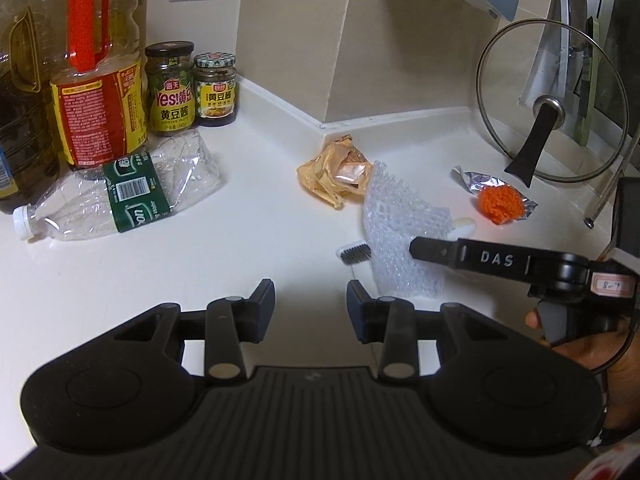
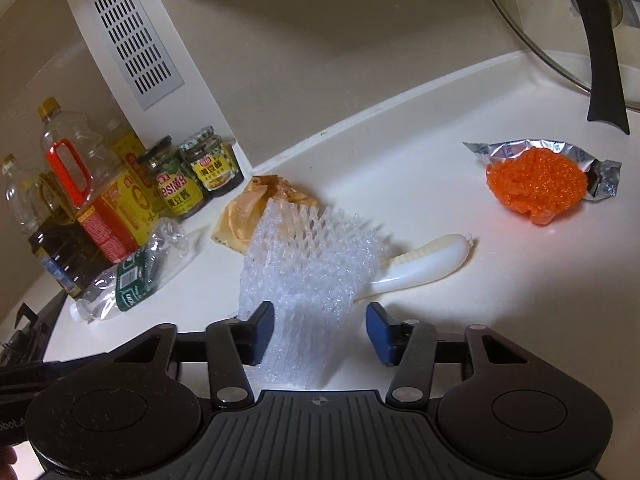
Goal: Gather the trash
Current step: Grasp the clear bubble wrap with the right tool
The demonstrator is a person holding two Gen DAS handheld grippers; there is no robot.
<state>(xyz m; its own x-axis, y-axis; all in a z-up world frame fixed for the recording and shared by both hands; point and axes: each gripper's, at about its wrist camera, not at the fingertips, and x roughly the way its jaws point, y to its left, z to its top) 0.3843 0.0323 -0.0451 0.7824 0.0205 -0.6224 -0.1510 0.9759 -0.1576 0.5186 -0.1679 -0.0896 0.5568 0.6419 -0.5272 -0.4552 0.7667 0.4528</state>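
White countertop [image 1: 280, 216] as reference. On it: translucent white foam netting [image 2: 304, 272] with an open diamond mesh; beside it, a crumpled yellow-orange wrapper [image 1: 332, 176]; further right, a bright orange beaded clump [image 2: 536, 184] on silver foil [image 2: 600, 176]. At the left, a clear crushed bottle [image 1: 120, 196] with green label and white cap; jars [image 1: 192, 88] with yellow-green labels.

**Occlusions and cut-offs**

The toothbrush [image 2: 416, 264] is partly covered by the foam net [image 2: 304, 276]; its bristle end is unseen in the right wrist view. The oil bottles [image 1: 24, 80] are cropped by the left wrist view's left and top edges. The glass lid [image 2: 560, 28] is cut off at the right wrist view's top edge. Jar label small print cannot be read.
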